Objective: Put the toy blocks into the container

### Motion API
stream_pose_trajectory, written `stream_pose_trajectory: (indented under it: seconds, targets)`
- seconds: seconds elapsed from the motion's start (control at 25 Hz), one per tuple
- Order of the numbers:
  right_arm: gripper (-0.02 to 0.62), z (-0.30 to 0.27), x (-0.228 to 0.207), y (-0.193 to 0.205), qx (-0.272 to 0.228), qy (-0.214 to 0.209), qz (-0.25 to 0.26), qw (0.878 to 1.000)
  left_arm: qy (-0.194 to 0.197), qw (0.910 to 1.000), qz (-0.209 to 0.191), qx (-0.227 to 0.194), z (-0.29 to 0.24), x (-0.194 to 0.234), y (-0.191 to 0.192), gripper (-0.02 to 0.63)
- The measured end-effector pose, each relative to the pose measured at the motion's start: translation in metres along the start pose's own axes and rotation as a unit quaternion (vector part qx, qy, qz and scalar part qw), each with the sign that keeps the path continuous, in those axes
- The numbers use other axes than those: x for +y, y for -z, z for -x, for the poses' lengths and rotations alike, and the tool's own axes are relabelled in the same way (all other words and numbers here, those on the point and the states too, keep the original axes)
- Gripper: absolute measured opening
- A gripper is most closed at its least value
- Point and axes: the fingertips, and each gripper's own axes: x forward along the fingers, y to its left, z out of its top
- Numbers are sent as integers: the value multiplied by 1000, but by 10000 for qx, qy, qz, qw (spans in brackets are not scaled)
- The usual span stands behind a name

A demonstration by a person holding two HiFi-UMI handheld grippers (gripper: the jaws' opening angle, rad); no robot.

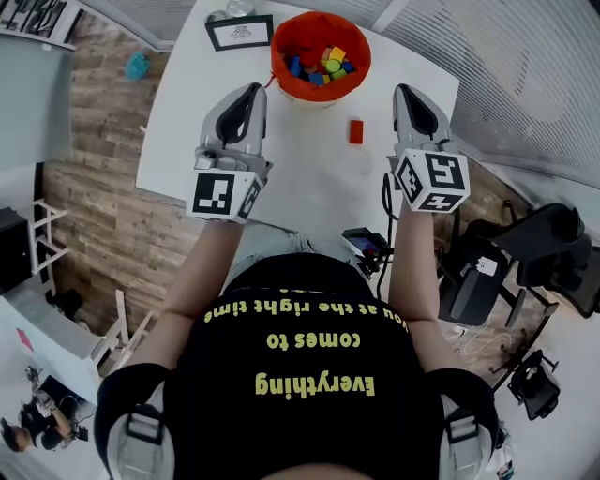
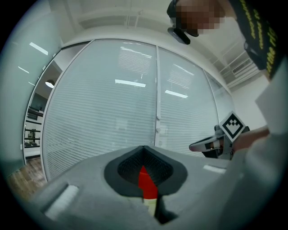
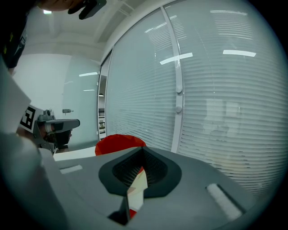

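A red container [image 1: 286,77] holding several coloured toy blocks [image 1: 323,64] stands at the far middle of the white table [image 1: 187,122]. One red block [image 1: 356,131] lies on the table just right of it. My left gripper [image 1: 251,92] is held above the table to the container's left, its jaws shut and empty. My right gripper [image 1: 405,92] hovers to the right of the loose red block, also shut with nothing in it. In the right gripper view the container [image 3: 118,141] rises just beyond the closed jaws [image 3: 143,150]. In the left gripper view the left gripper [image 2: 144,148] points level at the blinds.
A framed card [image 1: 240,33] and a glass [image 1: 239,7] stand at the table's far edge, left of the container. Office chairs [image 1: 553,253] sit on the floor at the right. A teal object [image 1: 138,66] lies on the wood floor at the left. A glass wall with blinds [image 3: 216,90] is ahead.
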Motion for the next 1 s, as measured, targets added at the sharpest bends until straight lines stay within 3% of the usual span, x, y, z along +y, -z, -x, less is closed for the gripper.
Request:
stream_pose_trajectory:
  seconds: [0.44, 1.0]
  targets:
    - [6, 13, -11, 41, 352, 157, -240, 9990, 152, 9998, 30, 127, -3, -11, 12, -1]
    - [23, -2, 6, 128, 1413, -268, -334, 9890, 160, 9992, 82, 357, 0, -12, 33, 0]
